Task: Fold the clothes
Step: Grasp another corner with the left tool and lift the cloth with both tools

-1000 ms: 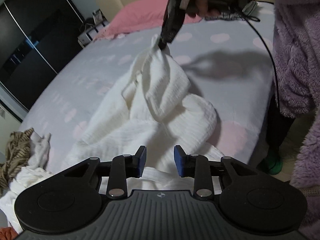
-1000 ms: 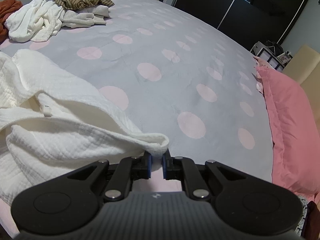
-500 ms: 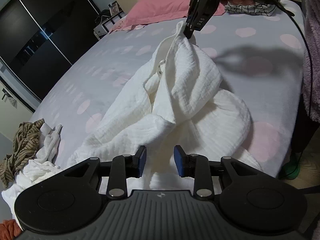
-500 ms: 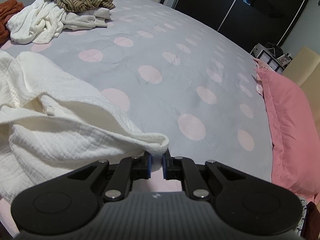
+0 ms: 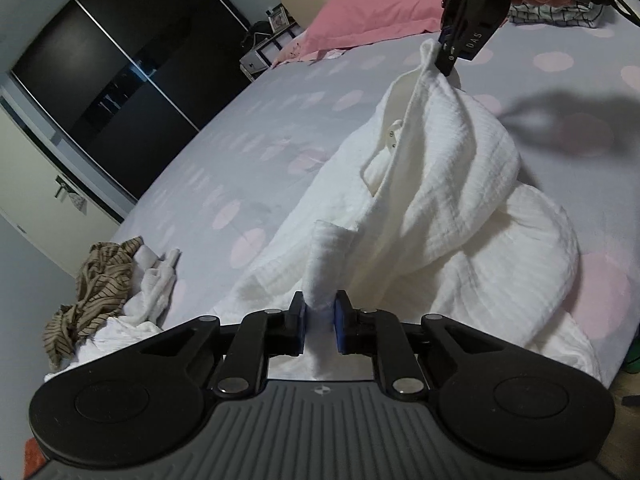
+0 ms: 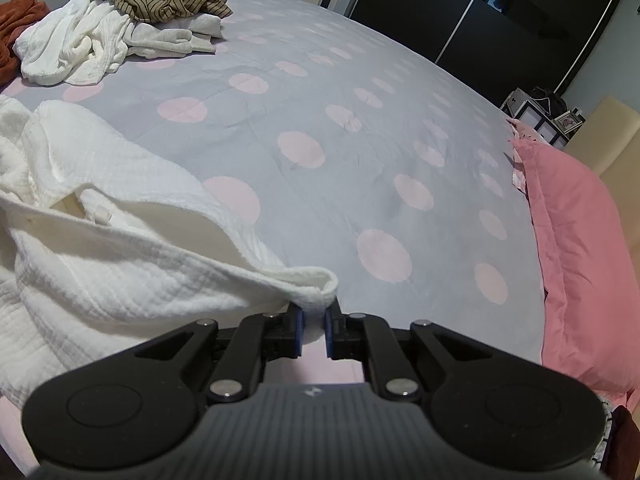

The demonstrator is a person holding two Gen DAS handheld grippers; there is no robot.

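A white textured garment (image 5: 448,208) lies bunched on the grey bed with pink dots (image 5: 248,168). My left gripper (image 5: 320,322) is shut on a rolled strip of this garment, which rises from between its blue pads. In the same view my right gripper (image 5: 450,54) hangs at the upper right, held by a hand, and pinches a raised corner of the garment. In the right wrist view the right gripper (image 6: 314,330) is shut on the hemmed edge of the white garment (image 6: 120,280), which drapes away to the left over the bed (image 6: 360,140).
A heap of striped brown and white clothes (image 6: 132,20) lies at the bed's far end, with a rust-coloured cloth (image 6: 12,32) beside it. A pink pillow (image 6: 580,260) lines the head end. Dark sliding wardrobe doors (image 5: 100,80) stand beyond. Folded checked fabric (image 5: 556,12) rests near the pillow.
My left gripper was open above the garment and has now shut on a strip of it. The right gripper has lifted its corner further up and to the right.
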